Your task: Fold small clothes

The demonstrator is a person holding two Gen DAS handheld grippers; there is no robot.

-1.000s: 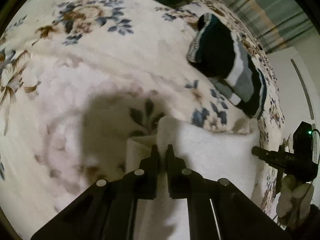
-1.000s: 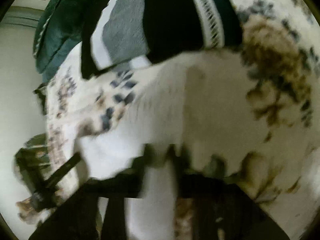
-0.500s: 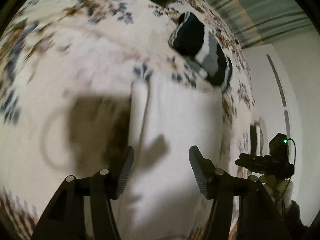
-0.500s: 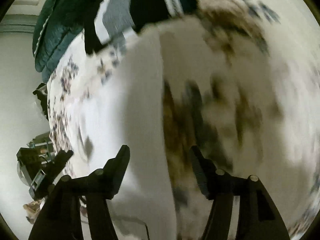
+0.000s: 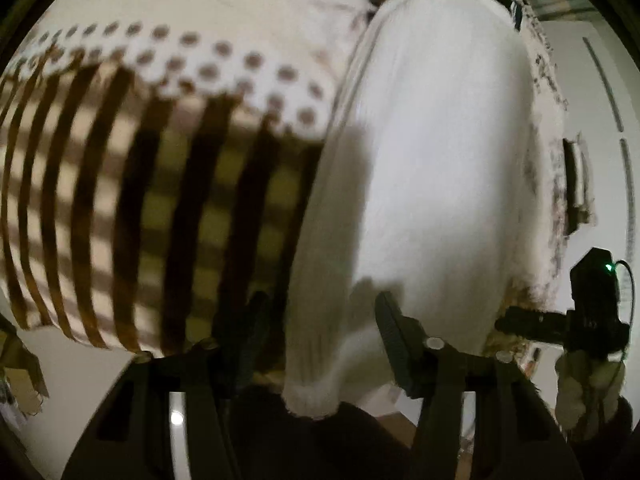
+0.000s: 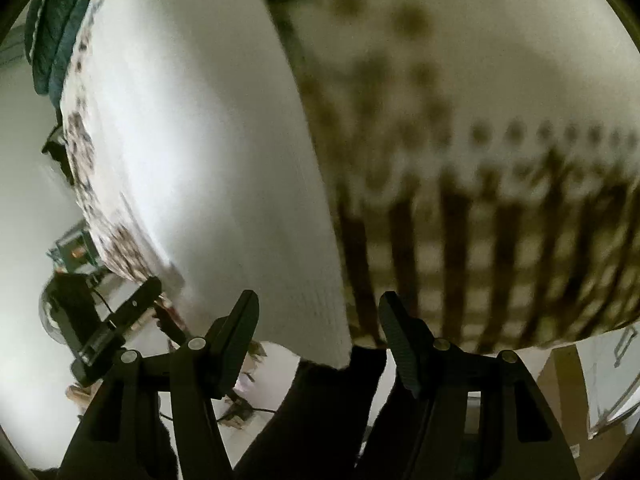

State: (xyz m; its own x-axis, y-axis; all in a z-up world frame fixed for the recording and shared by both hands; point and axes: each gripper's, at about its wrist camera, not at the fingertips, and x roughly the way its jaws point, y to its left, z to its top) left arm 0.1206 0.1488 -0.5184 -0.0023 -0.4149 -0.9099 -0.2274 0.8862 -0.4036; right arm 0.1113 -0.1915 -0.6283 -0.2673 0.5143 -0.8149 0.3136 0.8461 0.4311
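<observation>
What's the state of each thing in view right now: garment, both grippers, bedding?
white garment: spread flat on the bed, near edge hanging over the side, held by neither gripper.
left gripper: open, jaws have just been closing, garment's edge between them, not clamped.
right gripper: open, garment's corner between the jaws, not pressed.
striped dotted cover: lying beside the garment.

Both cams ride the grippers, looking steeply down along the fingers, close over the bed's near edge. Left cam faces the white garment (image 5: 432, 168) w/ the striped cloth (image 5: 152, 200) at its left; right cam mirrors that. Shared: white garment, striped cloth, bed edge.
</observation>
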